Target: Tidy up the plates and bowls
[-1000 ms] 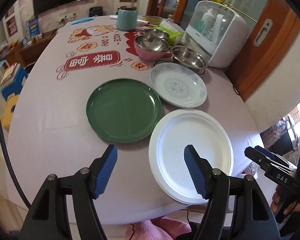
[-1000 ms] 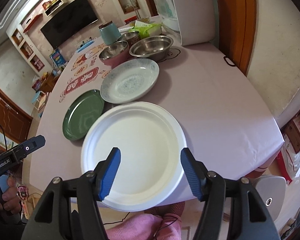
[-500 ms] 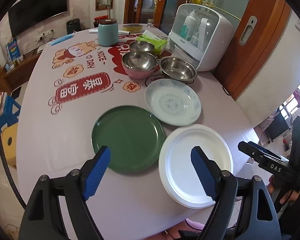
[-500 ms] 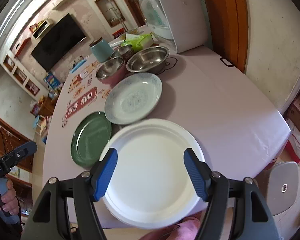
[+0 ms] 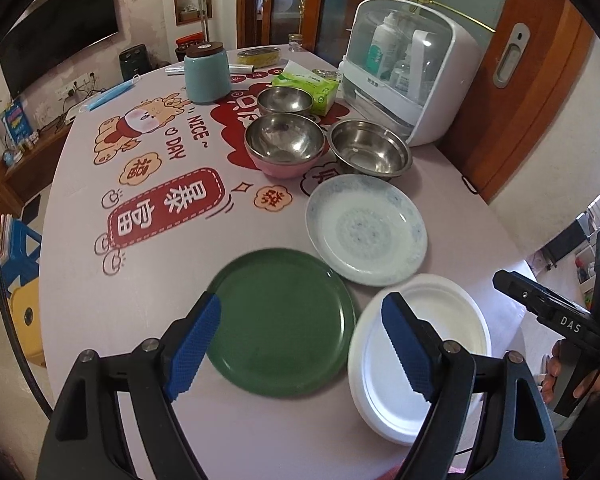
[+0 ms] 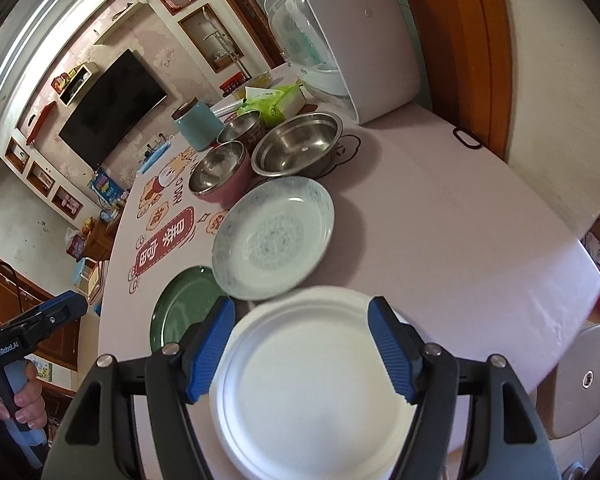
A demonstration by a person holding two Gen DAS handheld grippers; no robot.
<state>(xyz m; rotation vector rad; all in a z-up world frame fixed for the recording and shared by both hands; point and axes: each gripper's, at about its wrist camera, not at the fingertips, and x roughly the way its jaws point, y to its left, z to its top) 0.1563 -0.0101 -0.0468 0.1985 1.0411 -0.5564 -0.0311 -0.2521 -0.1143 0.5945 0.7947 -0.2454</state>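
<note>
Two blue-padded grippers, left [image 5: 300, 350] and right [image 6: 302, 350], hang spread and empty above the table edge. Three plates lie in a row: round green plate [image 5: 280, 322], blue-patterned white plate [image 5: 366, 228], plain white plate [image 6: 312, 392]; steel bowls [image 5: 370, 152] stand beyond

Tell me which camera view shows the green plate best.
The left wrist view: the green plate lies nearly whole between the open fingers. In the right wrist view only part of it shows, behind the patterned plate and a finger.

Shiny steel bowls [image 5: 370, 151]; glossy green plate [image 5: 280, 320]; white plate [image 6: 312, 392] prob. matt paper.
</note>
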